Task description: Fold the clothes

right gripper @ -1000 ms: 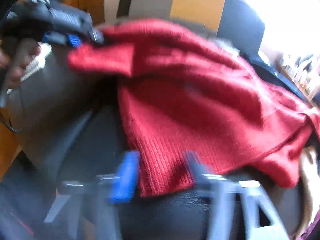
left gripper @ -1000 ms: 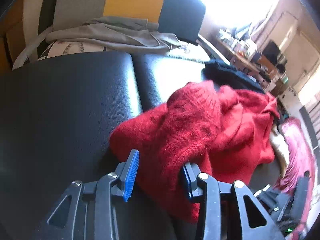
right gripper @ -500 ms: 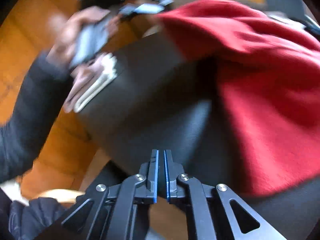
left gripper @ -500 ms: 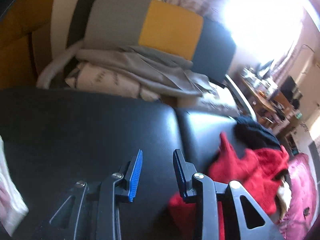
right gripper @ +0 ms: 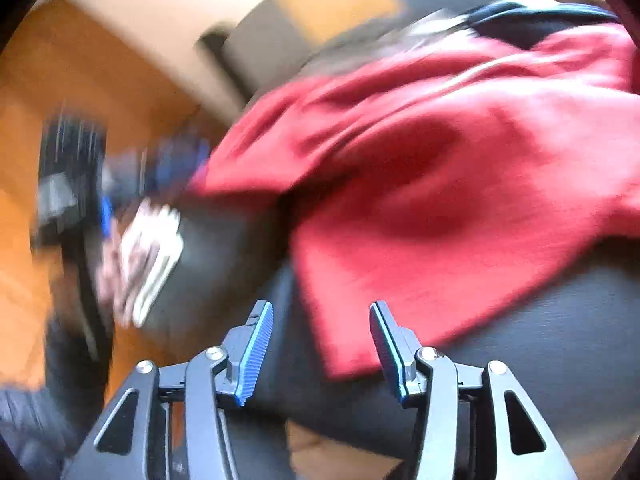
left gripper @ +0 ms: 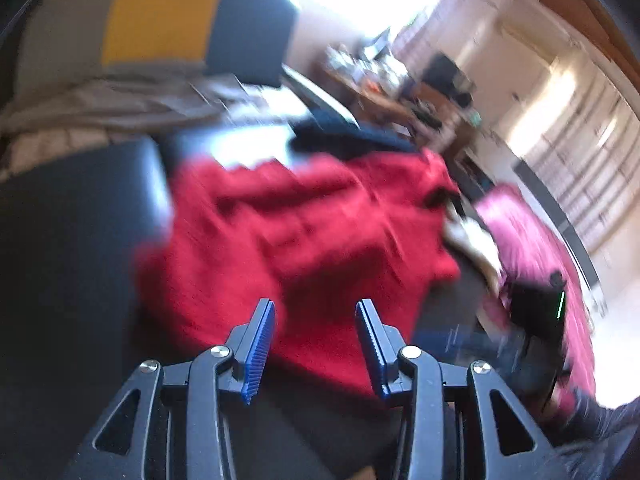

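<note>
A red knit sweater [left gripper: 300, 232] lies spread and rumpled on the black padded surface [left gripper: 60, 240]. My left gripper [left gripper: 314, 350] is open, low over the sweater's near edge, and its blue pads hold nothing. In the right wrist view the sweater [right gripper: 440, 184] fills the upper right. My right gripper [right gripper: 320, 350] is open just in front of the hem corner, with nothing between its fingers. Both views are motion-blurred. The left gripper [right gripper: 120, 176] shows as a dark blur at the sweater's left end.
A folded pale garment [right gripper: 148, 256] sits at the left end of the dark surface [right gripper: 560, 340]. Beige clothes [left gripper: 120, 100] and a grey, yellow and navy cushion [left gripper: 160, 20] lie behind. A dark garment [left gripper: 352, 136] and a pink one [left gripper: 532, 240] lie to the right.
My right gripper has opened from shut and swung back toward the sweater's hem. My left gripper has turned from the bare black surface back over the sweater, with its jaws wider.
</note>
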Motion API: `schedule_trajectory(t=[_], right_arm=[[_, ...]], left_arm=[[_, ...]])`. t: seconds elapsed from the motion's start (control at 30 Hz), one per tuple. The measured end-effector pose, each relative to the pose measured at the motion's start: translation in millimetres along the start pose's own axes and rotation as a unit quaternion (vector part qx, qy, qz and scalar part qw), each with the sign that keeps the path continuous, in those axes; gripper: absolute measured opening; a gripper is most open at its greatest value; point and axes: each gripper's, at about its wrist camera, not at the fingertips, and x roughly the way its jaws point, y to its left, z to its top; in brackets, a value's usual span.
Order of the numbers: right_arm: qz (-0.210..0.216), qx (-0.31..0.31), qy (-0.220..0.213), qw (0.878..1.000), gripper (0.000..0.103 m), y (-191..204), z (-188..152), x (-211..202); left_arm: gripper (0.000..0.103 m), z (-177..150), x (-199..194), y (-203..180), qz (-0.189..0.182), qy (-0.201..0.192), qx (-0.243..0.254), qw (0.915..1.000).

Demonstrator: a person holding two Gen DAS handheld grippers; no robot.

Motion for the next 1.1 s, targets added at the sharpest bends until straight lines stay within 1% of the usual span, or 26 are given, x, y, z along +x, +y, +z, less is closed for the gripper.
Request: schedule_trajectory(t=[0.03, 0.07, 0.13, 0.2, 0.23, 0.3, 0.4, 0.43, 0.47, 0.5, 0.53, 0.57, 0.6, 0.63, 0.67, 0.8, 0.9, 0.93, 0.97, 1.07, 1.1], right_arm=[[-0.013, 0.022, -0.025, 0.999, 0.06, -17, 5, -15], [-0.025, 0.044, -0.051, 0.997, 0.069, -33, 11, -29], [-0.051, 0.087, -0.101, 0.99, 0.074, -66, 22, -59], [-0.076, 0.13, -0.151, 0.977, 0.074, -100, 32, -88], [-0.083, 0.14, -0.16, 0.974, 0.074, -108, 36, -91], [-0.09, 0.145, -0.158, 0.973, 0.074, -115, 40, -81], [-0.1, 0.152, -0.154, 0.971, 0.074, -126, 46, -67], [-0.103, 0.154, -0.153, 0.971, 0.072, -129, 48, -62], [-0.106, 0.156, -0.152, 0.97, 0.064, -133, 50, -57], [-0.11, 0.159, -0.151, 0.97, 0.058, -136, 52, -52], [-0.113, 0.161, -0.149, 0.969, 0.047, -140, 54, -47], [-0.117, 0.163, -0.148, 0.968, 0.035, -143, 56, -42], [-0.117, 0.163, -0.147, 0.969, 0.029, -145, 57, -37], [-0.119, 0.158, -0.145, 0.969, 0.02, -143, 58, -31], [-0.124, 0.151, -0.143, 0.97, 0.019, -143, 60, -29], [-0.133, 0.127, -0.139, 0.973, 0.019, -142, 59, -8], [-0.129, 0.124, -0.143, 0.973, 0.019, -144, 58, -1], [-0.126, 0.125, -0.145, 0.973, 0.019, -145, 58, 1], [-0.122, 0.126, -0.147, 0.973, 0.019, -146, 57, 1], [-0.116, 0.127, -0.152, 0.973, 0.019, -147, 55, 0], [-0.116, 0.125, -0.154, 0.973, 0.019, -147, 55, 0]], left_arm=[[0.042, -9, 10, -8, -0.005, 0.013, 0.004, 0.9999], [0.042, -17, 20, -17, -0.009, 0.026, 0.009, 0.9996], [0.042, -35, 39, -33, -0.018, 0.052, 0.018, 0.9984], [0.043, -52, 59, -50, -0.027, 0.077, 0.027, 0.9963], [0.043, -56, 64, -50, -0.019, 0.08, 0.02, 0.9964], [0.043, -60, 70, -47, 0.003, 0.082, 0.001, 0.9966], [0.044, -70, 65, -34, -0.008, 0.065, -0.049, 0.9967], [0.047, -73, 62, -30, -0.013, 0.057, -0.062, 0.9964], [0.049, -76, 59, -27, -0.016, 0.05, -0.071, 0.9961], [0.052, -79, 57, -25, -0.018, 0.044, -0.082, 0.9955], [0.058, -83, 54, -23, -0.02, 0.039, -0.094, 0.9946], [0.066, -86, 51, -20, -0.022, 0.033, -0.105, 0.9936], [0.071, -89, 48, -18, -0.024, 0.027, -0.117, 0.9925], [0.079, -89, 49, -17, -0.023, 0.026, -0.124, 0.9917], [0.083, -89, 50, -17, -0.021, 0.026, -0.129, 0.991], [0.083, -90, 56, -17, -0.013, 0.026, -0.151, 0.9881], [0.083, -90, 59, -16, -0.003, 0.026, -0.164, 0.9861], [0.079, -87, 59, -19, 0.01, 0.023, -0.157, 0.9872], [0.069, -85, 60, -22, 0.026, 0.019, -0.149, 0.9883], [0.051, -80, 70, -31, 0.048, 0.029, -0.126, 0.9904], [0.042, -78, 74, -35, 0.055, 0.033, -0.118, 0.9909]])
